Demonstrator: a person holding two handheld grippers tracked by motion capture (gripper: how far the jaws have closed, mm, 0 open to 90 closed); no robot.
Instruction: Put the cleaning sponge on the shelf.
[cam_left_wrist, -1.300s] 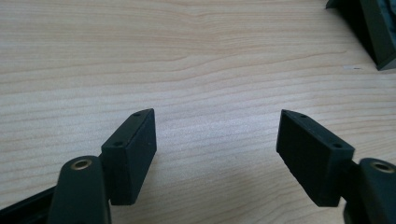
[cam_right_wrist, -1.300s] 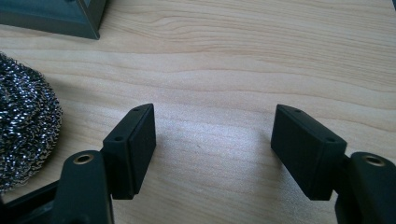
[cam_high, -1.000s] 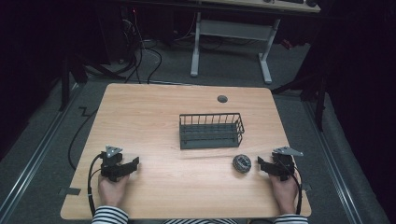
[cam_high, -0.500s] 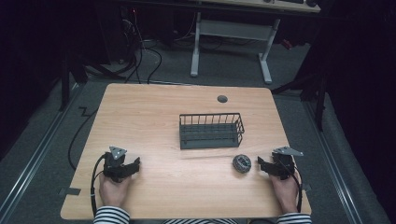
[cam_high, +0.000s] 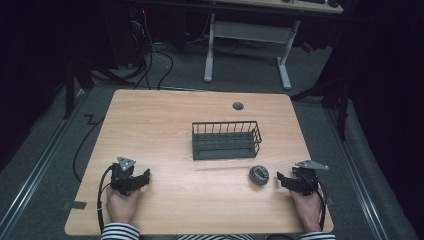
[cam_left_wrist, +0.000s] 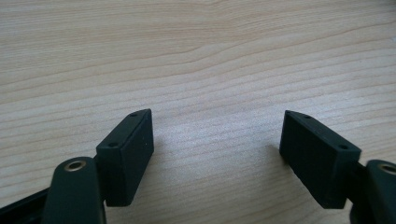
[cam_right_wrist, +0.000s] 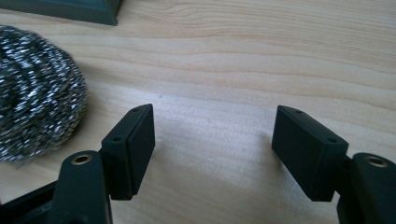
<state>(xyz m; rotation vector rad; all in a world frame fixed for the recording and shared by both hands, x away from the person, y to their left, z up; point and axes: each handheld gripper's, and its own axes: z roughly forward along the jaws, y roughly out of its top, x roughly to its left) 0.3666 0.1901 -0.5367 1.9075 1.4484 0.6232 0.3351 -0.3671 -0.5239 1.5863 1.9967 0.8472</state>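
Steel-wool scouring pad (cam_high: 259, 174), a round grey ball, lies on the wooden table (cam_high: 165, 125) near its right front, just left of the right gripper (cam_high: 281, 178) and in front of the empty black wire basket (cam_high: 226, 139). Both grippers rest near the front edge, empty. The right gripper's jaws gape wide; the left gripper (cam_high: 145, 176), well apart at the left, has just been opening its jaws, nothing between them. A good pickup likely means swinging the right jaws left to straddle the pad, then squeezing gently. Being round, the pad shows no long axis or heading.
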